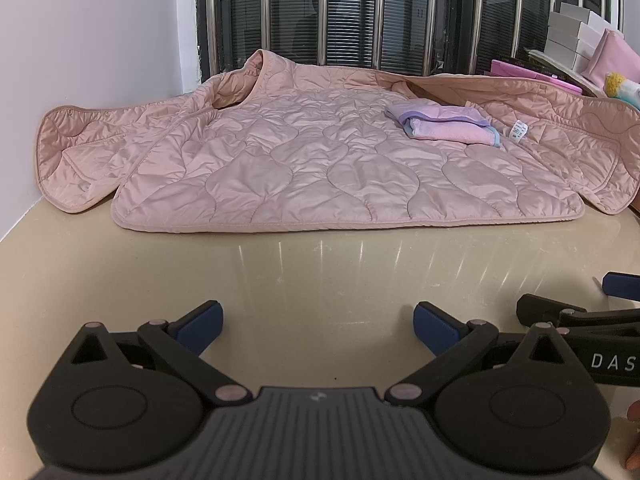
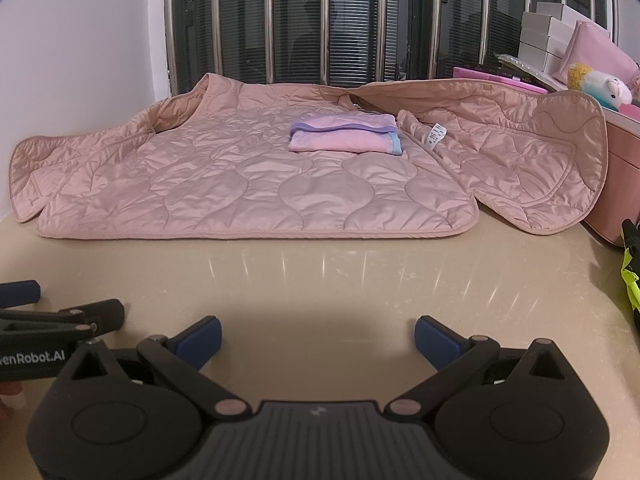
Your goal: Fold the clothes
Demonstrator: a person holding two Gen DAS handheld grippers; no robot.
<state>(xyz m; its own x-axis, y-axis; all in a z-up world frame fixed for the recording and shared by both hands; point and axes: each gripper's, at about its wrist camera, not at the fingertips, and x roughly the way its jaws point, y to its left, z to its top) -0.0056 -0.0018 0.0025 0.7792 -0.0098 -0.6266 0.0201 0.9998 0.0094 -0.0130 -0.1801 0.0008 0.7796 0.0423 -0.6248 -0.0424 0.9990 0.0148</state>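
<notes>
I've got both grippers low over the beige counter (image 1: 320, 264), side by side. Left gripper (image 1: 318, 322) jaws spread wide, nothing between them; right gripper (image 2: 318, 334) same, wide and empty. Pink quilted jacket (image 2: 256, 184) lies spread open on the counter well ahead of both, front flaps thrown out to each side, white care tag (image 2: 436, 135) showing, print too small to read. Small folded pink-and-lilac garment (image 2: 344, 136) sits on the jacket lining. Readable text: "DAS" on the right unit's body in the left view, "enRobot.AI" on the left unit's in the right view. White boxes (image 2: 546, 38) stacked far right.
</notes>
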